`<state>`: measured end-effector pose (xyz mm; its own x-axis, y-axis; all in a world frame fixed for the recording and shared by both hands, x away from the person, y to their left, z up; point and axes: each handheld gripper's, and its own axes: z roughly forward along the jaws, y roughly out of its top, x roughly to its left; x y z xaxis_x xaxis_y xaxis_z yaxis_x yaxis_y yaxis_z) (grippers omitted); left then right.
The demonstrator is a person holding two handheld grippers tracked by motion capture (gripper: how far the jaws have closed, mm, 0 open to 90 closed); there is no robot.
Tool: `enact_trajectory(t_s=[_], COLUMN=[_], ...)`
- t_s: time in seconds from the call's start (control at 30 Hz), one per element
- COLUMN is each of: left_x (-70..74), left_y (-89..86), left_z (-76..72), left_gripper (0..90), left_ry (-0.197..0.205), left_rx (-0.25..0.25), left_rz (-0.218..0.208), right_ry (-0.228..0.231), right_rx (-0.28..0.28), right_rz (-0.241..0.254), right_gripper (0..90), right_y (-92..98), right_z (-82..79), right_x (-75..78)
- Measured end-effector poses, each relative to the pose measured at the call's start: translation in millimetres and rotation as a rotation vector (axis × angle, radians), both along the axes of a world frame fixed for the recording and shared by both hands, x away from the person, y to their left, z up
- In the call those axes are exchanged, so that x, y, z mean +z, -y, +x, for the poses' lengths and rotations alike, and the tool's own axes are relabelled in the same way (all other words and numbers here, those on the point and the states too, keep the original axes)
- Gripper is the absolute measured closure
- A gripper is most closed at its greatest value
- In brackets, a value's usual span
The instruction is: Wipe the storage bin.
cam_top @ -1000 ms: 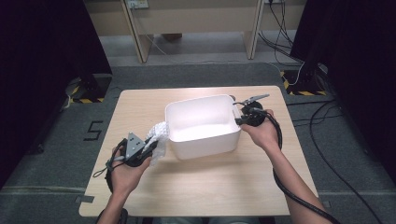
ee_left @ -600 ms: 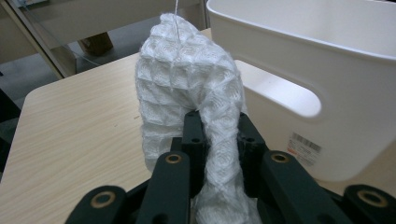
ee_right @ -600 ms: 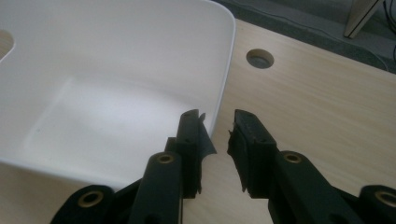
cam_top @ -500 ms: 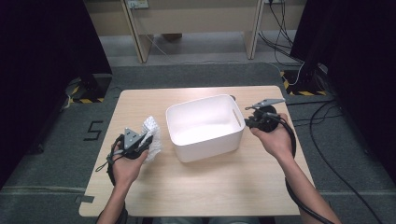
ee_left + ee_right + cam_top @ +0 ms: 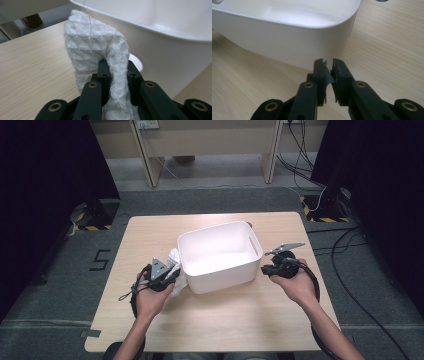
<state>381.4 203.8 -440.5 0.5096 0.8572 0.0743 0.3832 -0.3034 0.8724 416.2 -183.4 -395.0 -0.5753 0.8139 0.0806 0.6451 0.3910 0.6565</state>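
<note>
A white plastic tub stands mid-table, with nothing showing on its floor. Just left of it my left gripper is shut on a white waffle-weave cloth. In the left gripper view the cloth rises from between the pads of the left gripper, close against the tub wall. Off the tub's near right corner, my right gripper has just been closing with nothing between its jaws. The right gripper points at that corner of the tub, a short way off.
The light wooden table has bare room along its near side and behind the tub. Cables trail from both grippers. Beyond the table are grey floor, desk legs and black curtains on either side.
My right gripper has drawn back from the tub's right rim toward the person and its jaws have come together. The left gripper has shifted a little with the cloth beside the tub.
</note>
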Motion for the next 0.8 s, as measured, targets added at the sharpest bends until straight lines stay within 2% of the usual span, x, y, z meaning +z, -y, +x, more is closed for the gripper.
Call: enact_trajectory(t_s=[0.2,0.27,0.5,0.67,0.73,0.8], left_x=[0.6,0.8,2.8,3.5,4.3,5.4], left_y=[10.3,16.3,50.5,78.6,83.2,79.5], left_z=[-3.6,-5.9,-7.1,1.4,3.8,5.3], left_gripper=[77.7,77.7,77.6,77.4,77.4,77.3], left_ry=[0.002,0.004,0.002,-0.003,-0.005,-0.007], left_rx=[-0.033,-0.052,-0.142,-0.189,-0.204,-0.191], left_rz=[0.008,0.018,0.041,0.033,0.026,0.024], right_ry=[0.014,0.004,-0.006,0.000,0.001,0.005], right_rx=[0.000,-0.004,-0.069,-0.143,-0.169,-0.201], right_rz=[0.006,0.001,-0.016,0.001,0.015,0.027], right_gripper=[81.5,81.4,79.4,70.1,64.7,60.4], right_y=[-5.3,-6.2,1.7,5.5,7.5,10.2], right_z=[4.8,8.5,29.6,42.9,45.8,45.4], right_x=[2.5,2.1,1.7,8.7,12.7,18.1])
